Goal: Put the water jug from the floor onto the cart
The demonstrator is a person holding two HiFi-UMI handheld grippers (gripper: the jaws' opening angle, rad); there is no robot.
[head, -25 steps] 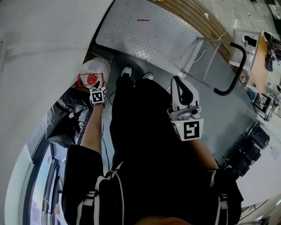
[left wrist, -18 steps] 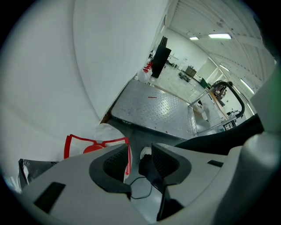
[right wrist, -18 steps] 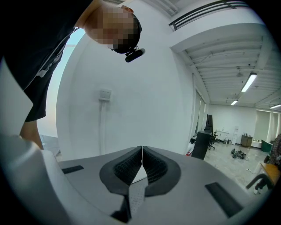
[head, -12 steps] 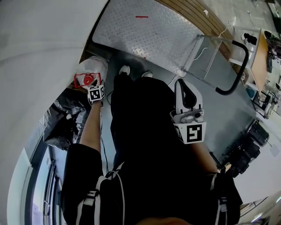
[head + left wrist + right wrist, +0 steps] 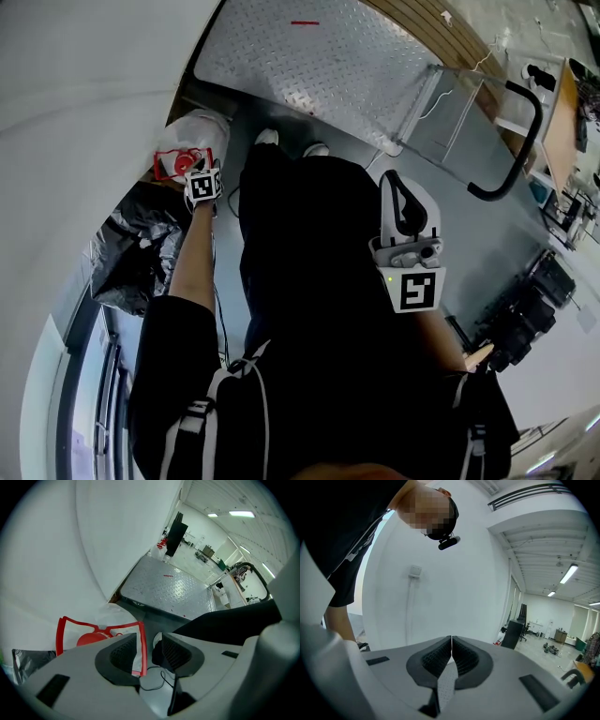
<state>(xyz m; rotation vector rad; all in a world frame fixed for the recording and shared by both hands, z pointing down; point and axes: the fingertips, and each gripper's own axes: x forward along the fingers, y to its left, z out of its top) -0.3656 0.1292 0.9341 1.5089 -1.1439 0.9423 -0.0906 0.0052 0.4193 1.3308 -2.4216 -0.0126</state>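
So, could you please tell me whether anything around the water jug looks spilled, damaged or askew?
Nothing stands out. The water jug sits on the floor by the wall with its red cap on and no puddle visible. The only untidy thing is a crumpled black bag beside it.

A crumpled black bag [image 5: 131, 258] lies beside the white wall [image 5: 75, 122]; white shoes [image 5: 269, 138] stand on grey floor [image 5: 487, 253].

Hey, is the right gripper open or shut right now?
Shut. In its own view, the right gripper has its jaws pressed together along one thin line, with nothing held between them.
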